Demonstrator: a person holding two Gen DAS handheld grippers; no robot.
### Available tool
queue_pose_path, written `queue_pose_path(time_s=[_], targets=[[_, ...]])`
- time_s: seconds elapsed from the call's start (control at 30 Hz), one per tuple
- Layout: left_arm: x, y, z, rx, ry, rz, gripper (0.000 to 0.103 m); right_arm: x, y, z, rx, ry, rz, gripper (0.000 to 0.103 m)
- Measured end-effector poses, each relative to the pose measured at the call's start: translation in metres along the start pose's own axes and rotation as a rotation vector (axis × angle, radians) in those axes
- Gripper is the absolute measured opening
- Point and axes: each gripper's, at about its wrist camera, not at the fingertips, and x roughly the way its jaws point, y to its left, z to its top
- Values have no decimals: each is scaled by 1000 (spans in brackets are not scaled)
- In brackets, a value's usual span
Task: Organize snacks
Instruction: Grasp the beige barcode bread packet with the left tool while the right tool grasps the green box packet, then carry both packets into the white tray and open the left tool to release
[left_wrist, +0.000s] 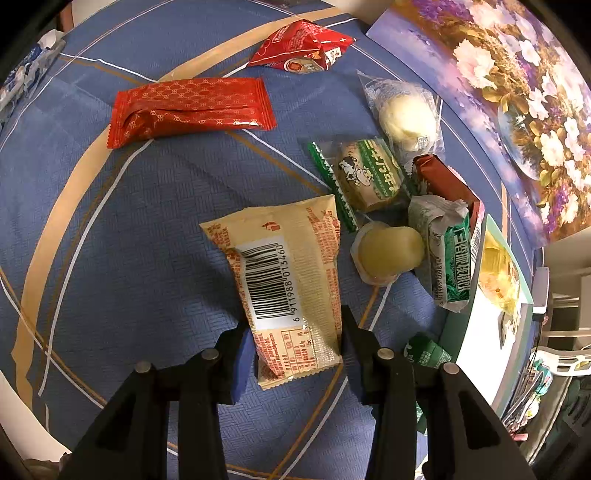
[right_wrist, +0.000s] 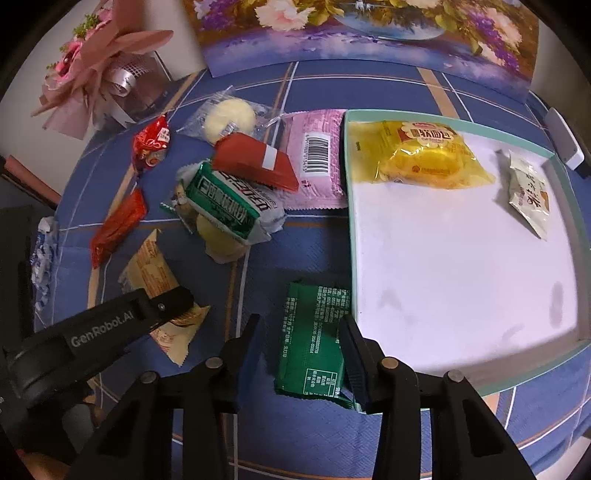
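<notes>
Gripping with both tools at once, I have 2 snacks in hand on the blue-clothed counter (right_wrist: 388, 88). My left tool (left_wrist: 297, 345) is partly closed on the near end of the beige barcode-printed snack packet (left_wrist: 284, 273); its pads press both long edges, and the packet lies flat in front of the tool. My right tool (right_wrist: 301, 341) is closed about as far as it goes on the green snack packet (right_wrist: 314, 332), which lies just beside the near left corner of the white tray (right_wrist: 443, 258). That tray holds 2 items: a yellow bread packet (right_wrist: 424, 155) and a small white sachet (right_wrist: 528, 192).

Risks from here, as I judge them:

1. The green packet is thin and flat. A grip on film alone could slip during the lift.
2. The tray wall stands next to the right tool. A low carry could catch the packet on the rim.
3. The beige packet is held at 1 end only. It may droop and brush the loose snack pile (left_wrist: 399, 206) beside it.
4. Both tools work near each other, so crossing paths risks a collision.
</notes>
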Motion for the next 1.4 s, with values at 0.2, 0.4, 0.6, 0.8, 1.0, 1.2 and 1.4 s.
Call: queue_pose_path(time_s=[0.2, 0.4, 0.6, 0.8, 1.0, 1.2, 1.4], targets=[[0, -1, 0, 0, 1, 2, 45, 4, 9, -4, -39, 21, -64, 43], [0, -1, 0, 0, 2, 2, 45, 5, 16, -6, -45, 19, -43, 44], [-1, -1, 0, -2, 3, 3, 45, 5, 19, -4, -52, 18, -47, 44], [0, -2, 0, -4, 3, 5, 45, 5, 16, -9, -56, 43, -94, 42], [0, -1, 0, -8, 6, 4, 45, 5, 5, -19, -23, 89, -82, 42], [0, 2, 0, -9, 7, 1, 45, 11, 7, -16, -24, 86, -64, 43], [2, 3, 0, -7, 10, 3, 45, 23, 11, -4, -19, 82, -52, 43]])
